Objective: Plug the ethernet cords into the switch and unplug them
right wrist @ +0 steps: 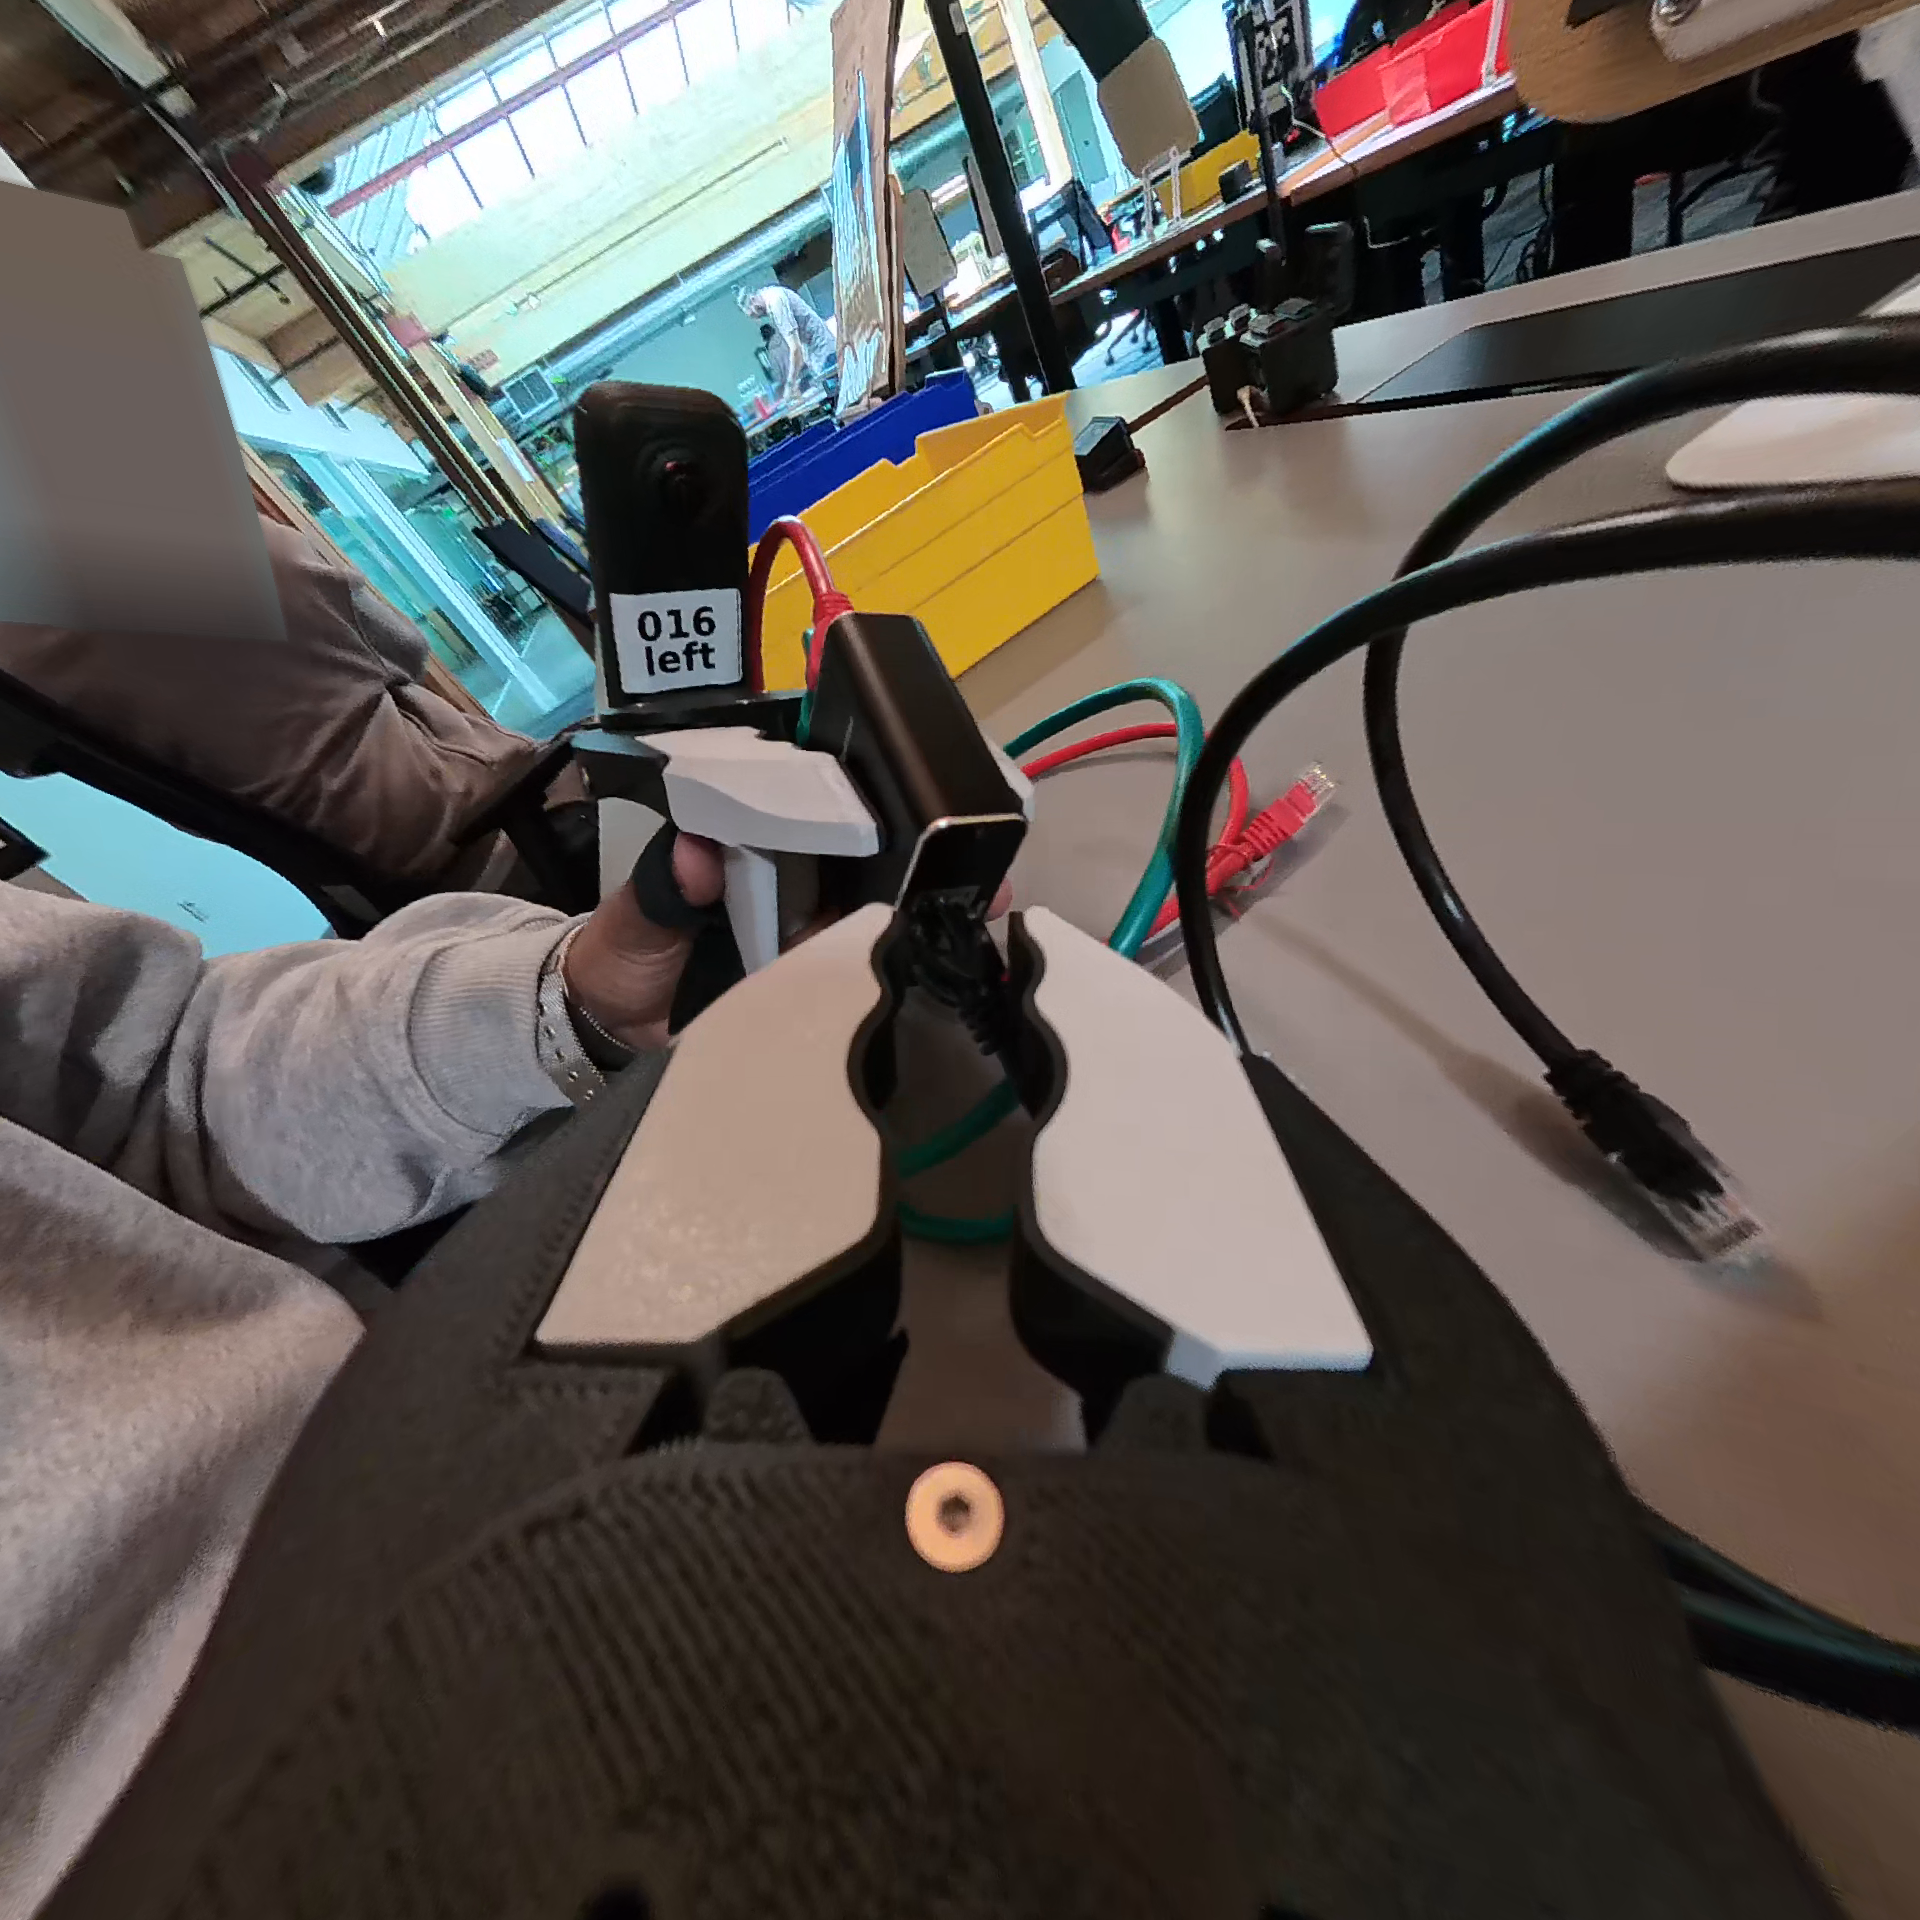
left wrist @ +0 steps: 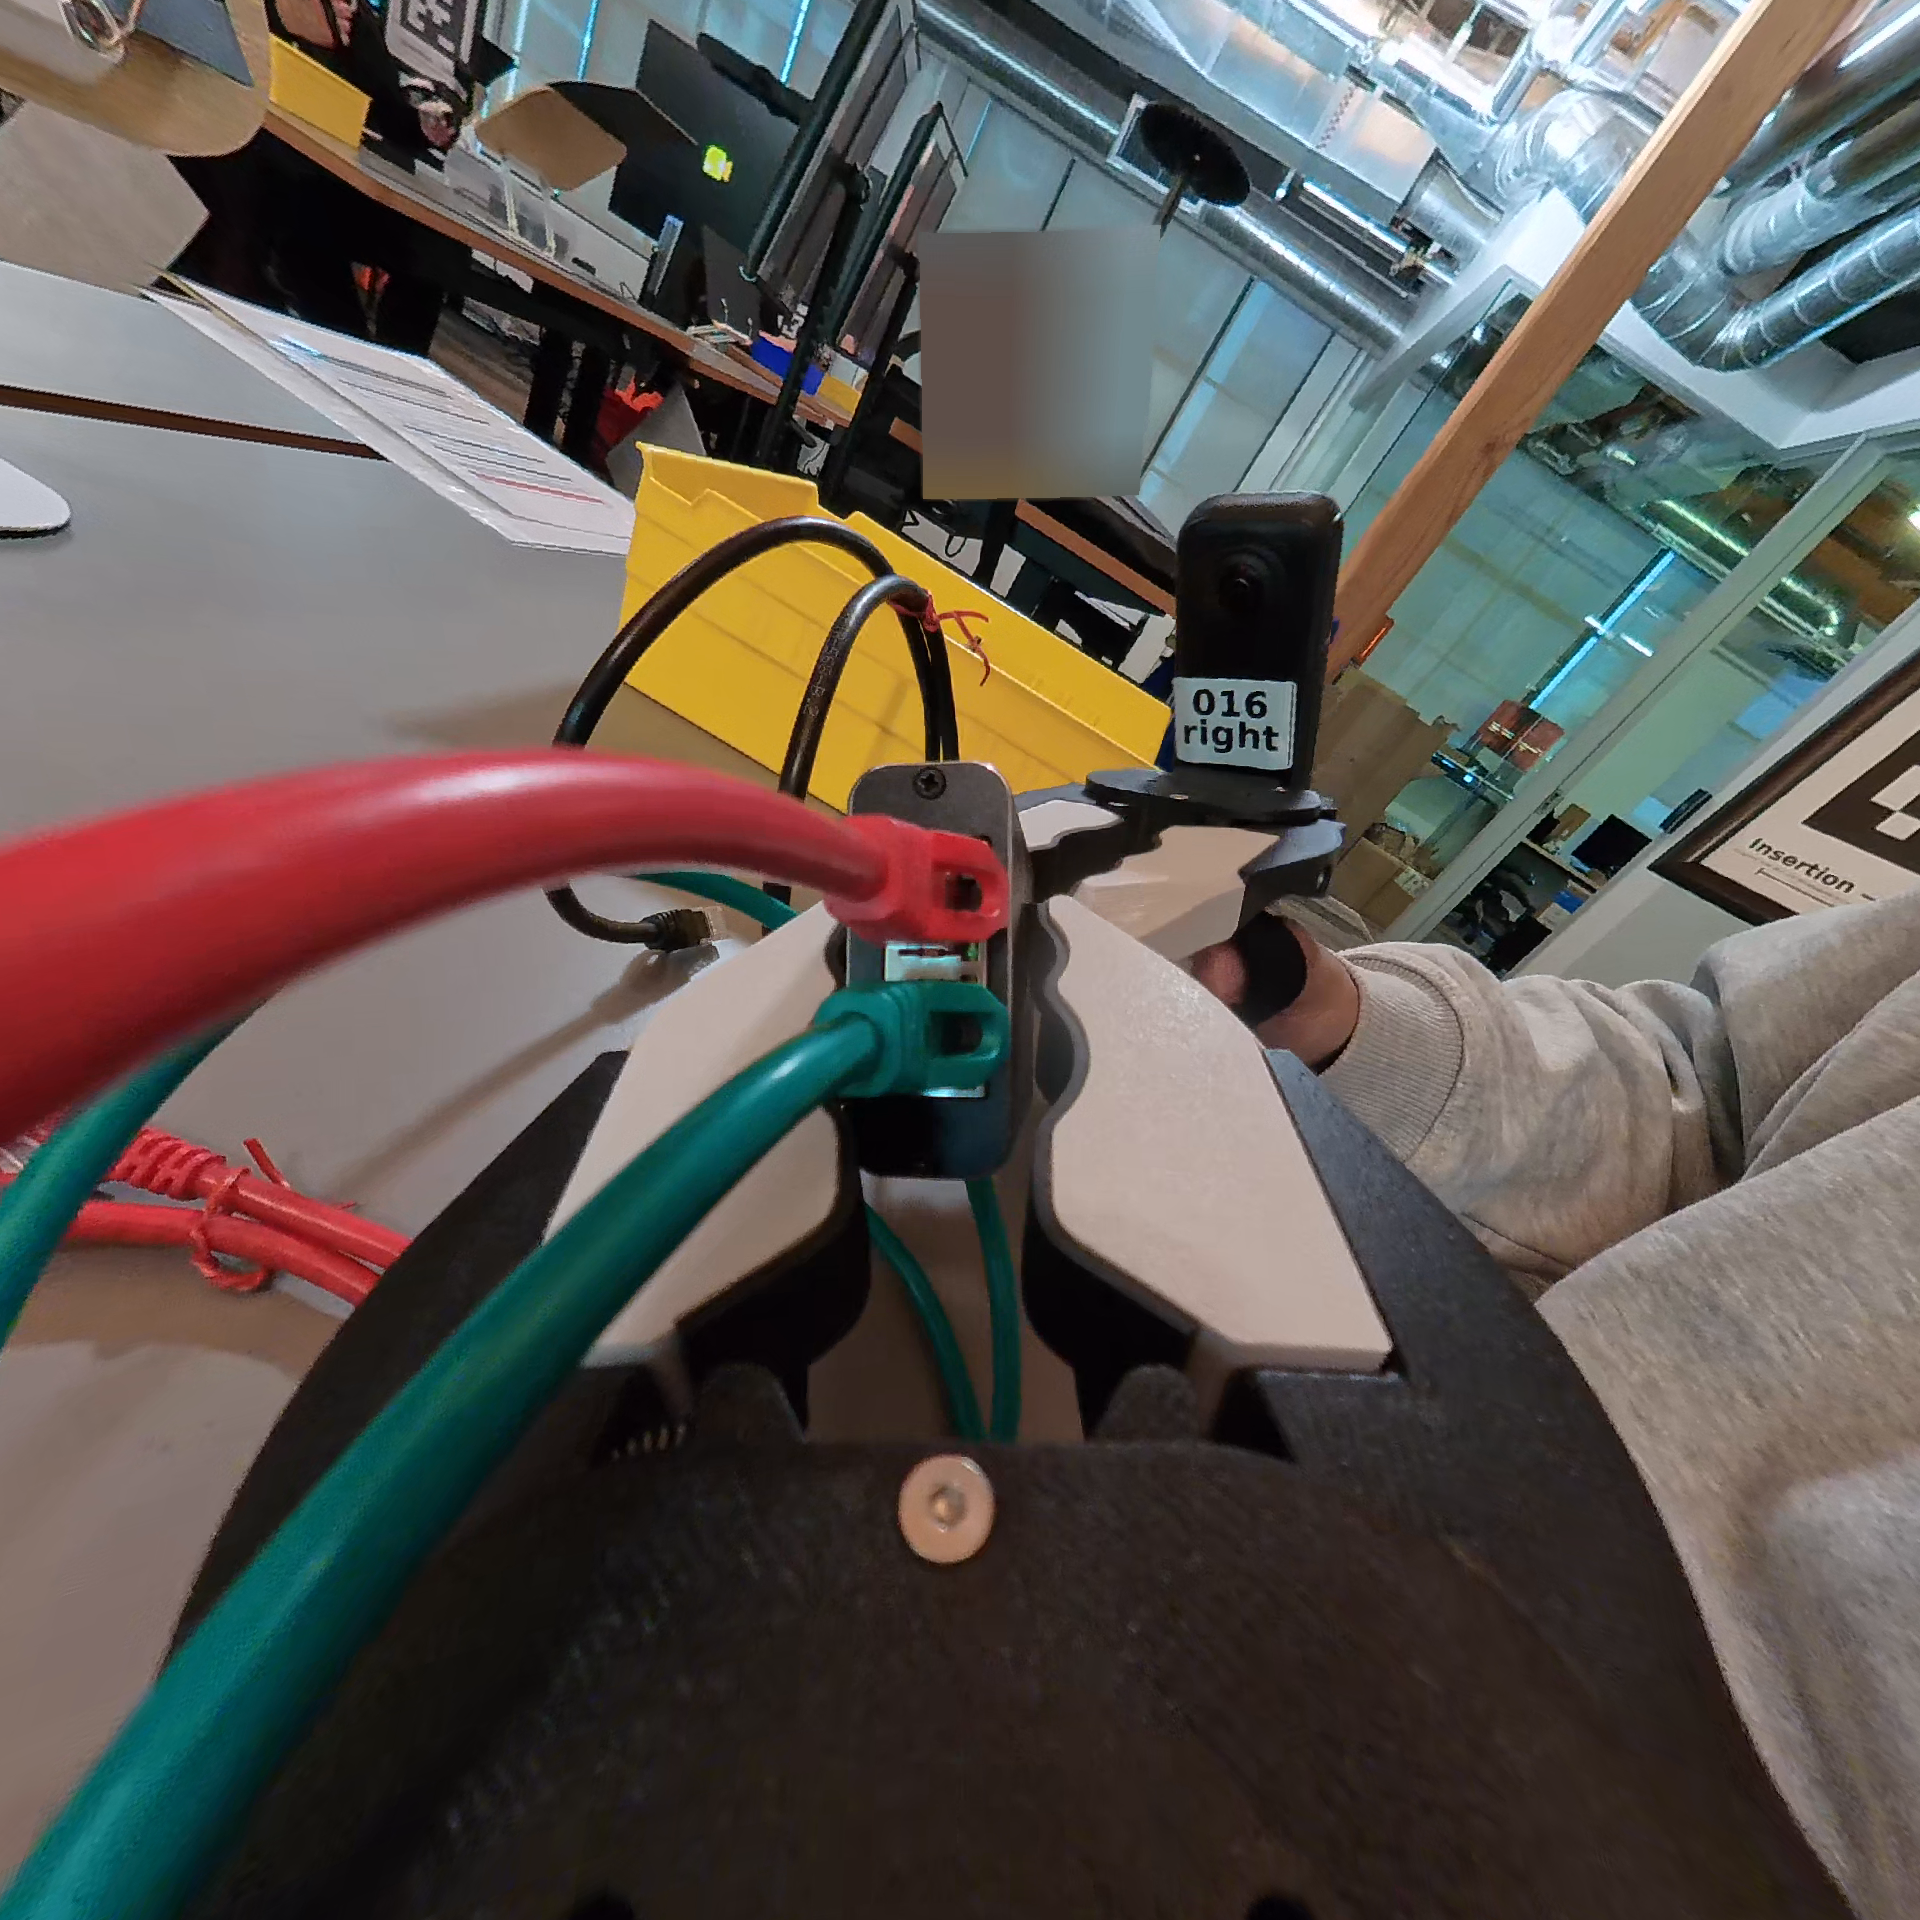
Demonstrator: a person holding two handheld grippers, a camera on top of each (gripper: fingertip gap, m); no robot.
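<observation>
My left gripper (left wrist: 930, 935) is shut on the small black switch (left wrist: 930, 1132) and holds it above the table. A red cord's plug (left wrist: 925, 883) sits in an upper port and a green cord's plug (left wrist: 925, 1039) in a lower port. In the right wrist view my right gripper (right wrist: 954, 925) is shut on a black cord's plug (right wrist: 951, 961) at the near end of the switch (right wrist: 904, 717). How deep that plug sits in its port is hidden by the fingers. The left gripper (right wrist: 904, 779) shows there too, clamped on the switch's sides.
The black cord's other plug (right wrist: 1662, 1174) lies loose on the grey table (right wrist: 1558, 831), with a loose red plug (right wrist: 1288, 805) and coiled red and green cord. A yellow bin (right wrist: 966, 520) and a blue bin (right wrist: 862, 431) stand behind. A printed sheet (left wrist: 436, 436) lies far left.
</observation>
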